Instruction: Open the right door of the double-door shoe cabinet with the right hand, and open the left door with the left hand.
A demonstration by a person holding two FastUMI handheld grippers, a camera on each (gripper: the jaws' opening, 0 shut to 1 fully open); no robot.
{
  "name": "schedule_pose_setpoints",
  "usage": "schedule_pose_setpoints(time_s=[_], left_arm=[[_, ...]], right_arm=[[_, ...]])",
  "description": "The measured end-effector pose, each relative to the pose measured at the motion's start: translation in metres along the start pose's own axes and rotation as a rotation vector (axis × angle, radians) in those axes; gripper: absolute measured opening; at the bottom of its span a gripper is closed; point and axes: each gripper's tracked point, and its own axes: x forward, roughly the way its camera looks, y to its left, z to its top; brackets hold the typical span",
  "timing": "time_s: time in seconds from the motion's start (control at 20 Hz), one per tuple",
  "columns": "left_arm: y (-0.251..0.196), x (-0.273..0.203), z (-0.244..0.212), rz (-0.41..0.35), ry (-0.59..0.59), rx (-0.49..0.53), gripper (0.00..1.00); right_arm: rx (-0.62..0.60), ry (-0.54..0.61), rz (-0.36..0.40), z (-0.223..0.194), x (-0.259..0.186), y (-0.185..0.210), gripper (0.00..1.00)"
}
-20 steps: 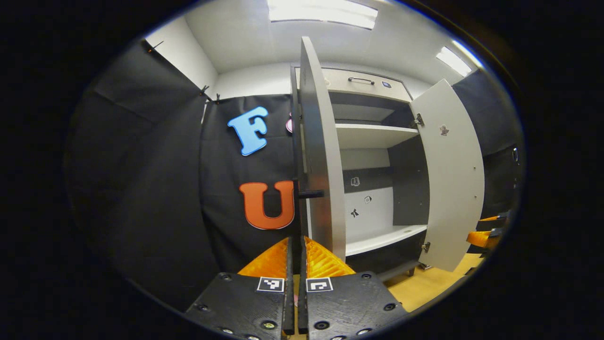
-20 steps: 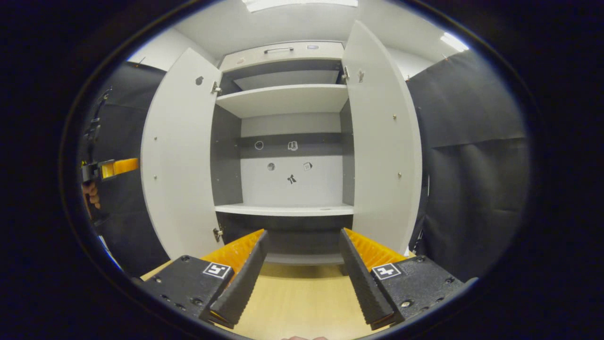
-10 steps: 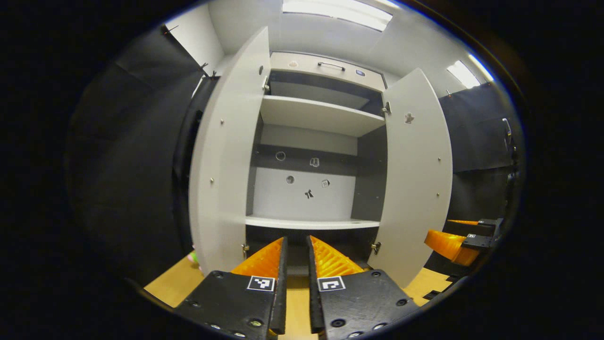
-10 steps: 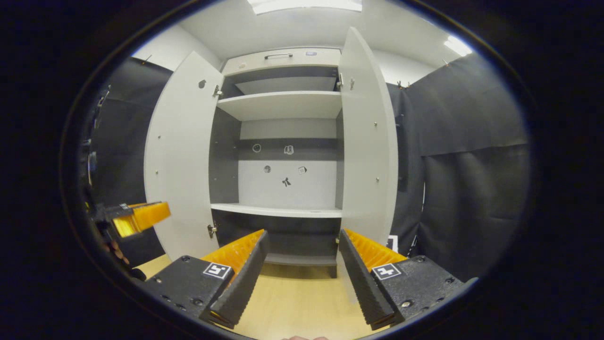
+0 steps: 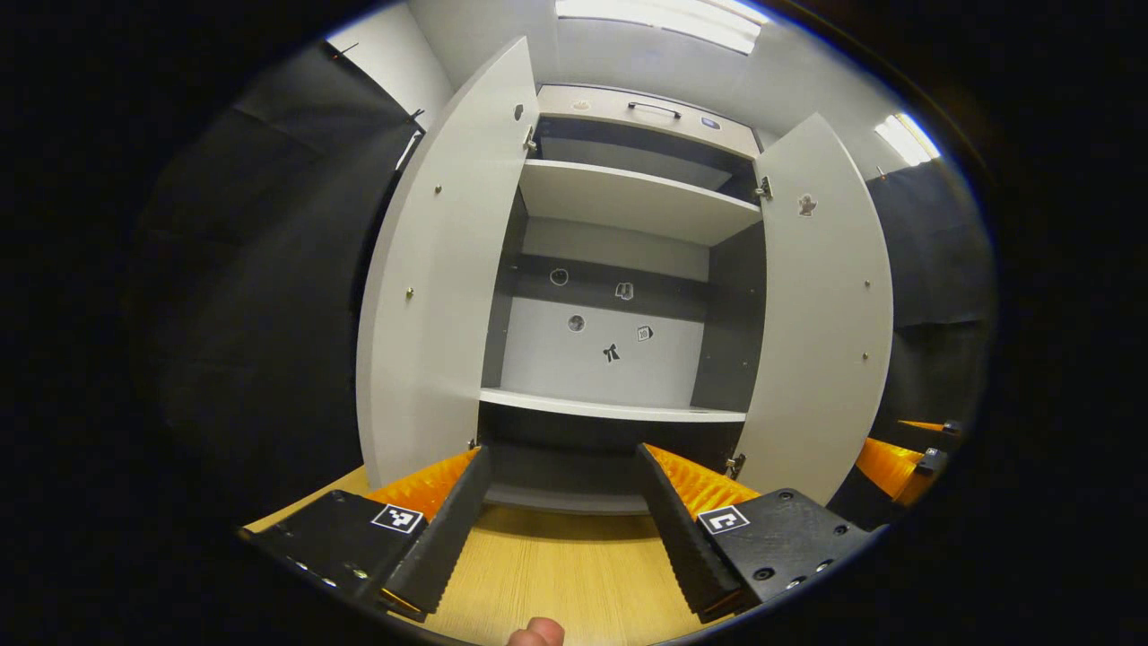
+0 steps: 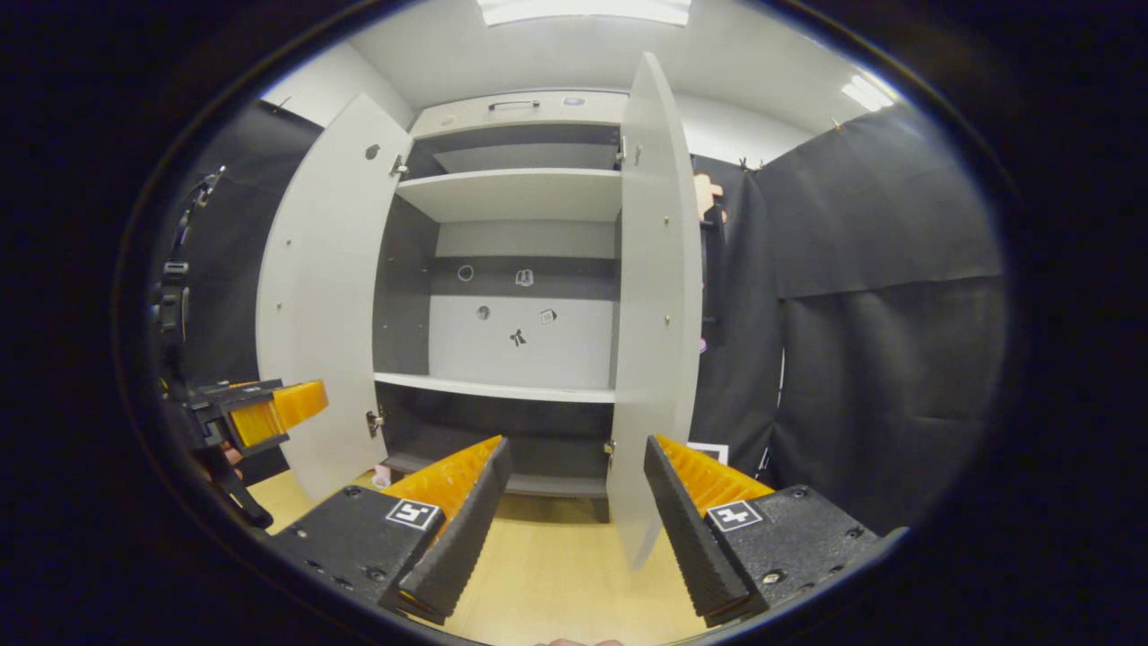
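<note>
Now both doors of the shoe cabinet (image 5: 619, 269) stand swung outward, and its inside lies bare to both views. In the left gripper view, the left door (image 5: 430, 287) hangs open at the left of the opening and the right door (image 5: 821, 332) at the right, each hinged at the cabinet's side wall. Between them run an upper shelf (image 5: 628, 197) and a lower shelf (image 5: 610, 408), with a few small stickers on the back panel. A drawer front with a dark handle (image 5: 653, 109) sits across the top.

The left tool (image 5: 563, 475) is held in front of the cabinet over the wooden floor (image 5: 556, 574), its fingers spread wide with nothing between them, apart from either door. A fingertip shows at the bottom edge of that view.

In the right gripper view, the right tool (image 6: 577, 467) is likewise spread wide and holds nothing. The right door (image 6: 659, 305) appears nearly edge-on just above its right finger; whether they touch I cannot tell. The left tool (image 6: 269, 413) shows at the far left beside the left door (image 6: 323, 305)
</note>
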Motion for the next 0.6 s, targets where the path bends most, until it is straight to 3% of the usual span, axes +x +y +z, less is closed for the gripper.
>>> schedule_pose_setpoints(time_s=[0.6], left_arm=[[0.001, -0.014, 0.012, 0.023, -0.045, 0.038, 0.95]], right_arm=[[0.048, -0.018, 0.017, 0.006, -0.004, 0.003, 0.94]])
